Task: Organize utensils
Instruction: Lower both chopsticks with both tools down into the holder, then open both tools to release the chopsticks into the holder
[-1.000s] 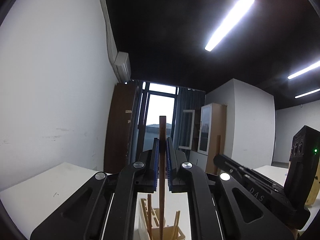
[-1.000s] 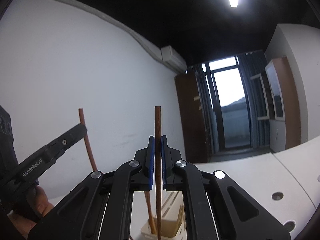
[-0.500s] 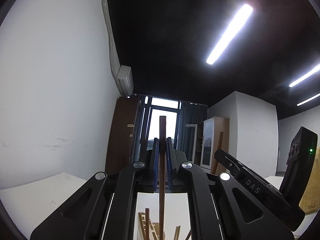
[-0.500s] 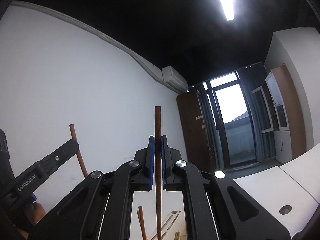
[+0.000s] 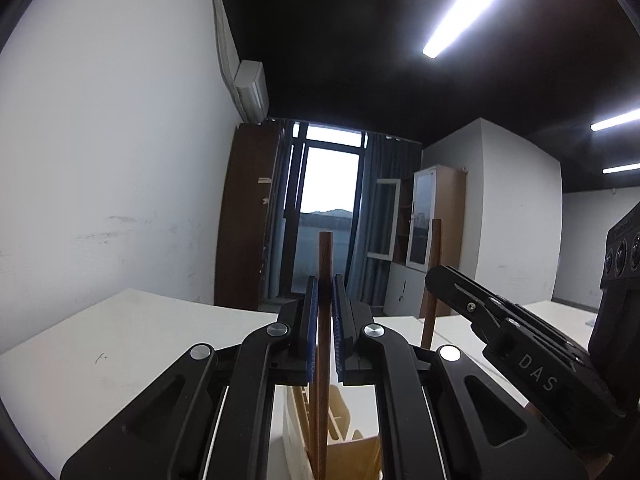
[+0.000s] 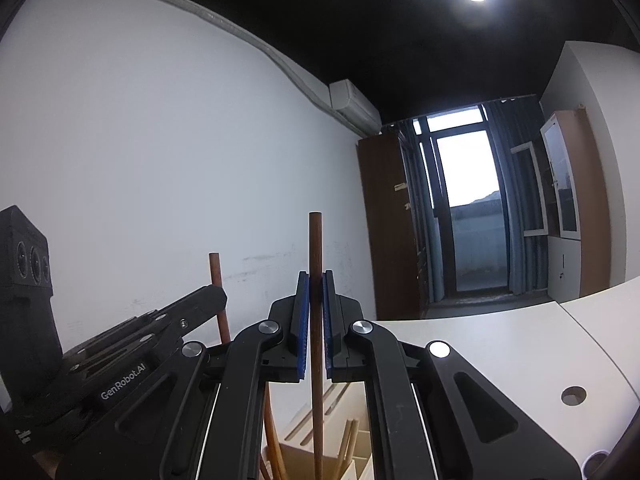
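In the left wrist view my left gripper [image 5: 325,282] is shut on a brown chopstick [image 5: 325,256] that stands upright, its lower end over the cream utensil holder [image 5: 340,436]. To its right, my right gripper [image 5: 434,280] grips a second chopstick [image 5: 436,244]. The right wrist view shows that right gripper [image 6: 315,278] shut on its upright chopstick [image 6: 315,240], above the holder [image 6: 336,400], which has several wooden chopsticks [image 6: 347,440] in it. At the left there, the left gripper [image 6: 218,296] carries its chopstick [image 6: 215,272].
The holder stands on a white table [image 5: 120,340] that runs on to the right, with round cable holes [image 6: 573,395]. A white wall is close on the left. A brown cabinet [image 6: 388,220], a window door and a glass-front cupboard [image 5: 436,216] stand further back.
Both grippers have sunk with their chopsticks toward the holder, which now shows larger between the fingers. The two grippers have drawn closer together. Both grips are unchanged.
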`<state>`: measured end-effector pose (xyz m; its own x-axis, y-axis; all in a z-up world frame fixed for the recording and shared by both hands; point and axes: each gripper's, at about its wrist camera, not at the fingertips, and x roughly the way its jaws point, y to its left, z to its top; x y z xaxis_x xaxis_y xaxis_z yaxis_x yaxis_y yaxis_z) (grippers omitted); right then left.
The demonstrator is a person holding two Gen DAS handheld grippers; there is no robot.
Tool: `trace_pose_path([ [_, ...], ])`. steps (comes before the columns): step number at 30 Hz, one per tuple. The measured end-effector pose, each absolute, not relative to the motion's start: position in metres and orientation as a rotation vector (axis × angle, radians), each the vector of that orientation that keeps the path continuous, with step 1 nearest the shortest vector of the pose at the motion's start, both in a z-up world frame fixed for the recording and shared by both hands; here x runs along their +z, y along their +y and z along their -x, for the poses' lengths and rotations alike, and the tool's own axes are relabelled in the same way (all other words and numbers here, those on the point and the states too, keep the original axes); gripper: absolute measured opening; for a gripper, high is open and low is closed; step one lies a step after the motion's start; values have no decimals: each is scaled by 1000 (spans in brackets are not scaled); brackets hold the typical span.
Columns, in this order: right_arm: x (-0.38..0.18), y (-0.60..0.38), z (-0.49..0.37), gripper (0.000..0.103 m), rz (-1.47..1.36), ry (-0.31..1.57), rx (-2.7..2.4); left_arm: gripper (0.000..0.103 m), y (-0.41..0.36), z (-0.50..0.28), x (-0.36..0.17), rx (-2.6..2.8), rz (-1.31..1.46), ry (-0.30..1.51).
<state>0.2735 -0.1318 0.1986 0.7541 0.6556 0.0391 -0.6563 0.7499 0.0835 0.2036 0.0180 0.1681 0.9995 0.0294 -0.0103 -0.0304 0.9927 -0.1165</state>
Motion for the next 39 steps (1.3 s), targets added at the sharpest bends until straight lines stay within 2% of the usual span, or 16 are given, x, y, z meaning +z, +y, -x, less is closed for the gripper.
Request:
trace_pose_path([
  [22, 181, -124, -271, 7, -56, 61, 684, 6, 32, -198, 153, -15, 129, 35],
  [34, 172, -127, -271, 7, -40, 115, 668, 7, 32, -200, 145, -13, 128, 108],
  [35, 172, -127, -272, 8, -41, 123, 668, 12, 32, -199, 145, -8, 126, 118],
  [36, 172, -127, -273, 8, -40, 138, 667, 22, 33, -198, 146, -3, 127, 118],
  [39, 175, -131, -275, 16, -42, 147, 649, 25, 37, -193, 150, 5, 130, 110],
])
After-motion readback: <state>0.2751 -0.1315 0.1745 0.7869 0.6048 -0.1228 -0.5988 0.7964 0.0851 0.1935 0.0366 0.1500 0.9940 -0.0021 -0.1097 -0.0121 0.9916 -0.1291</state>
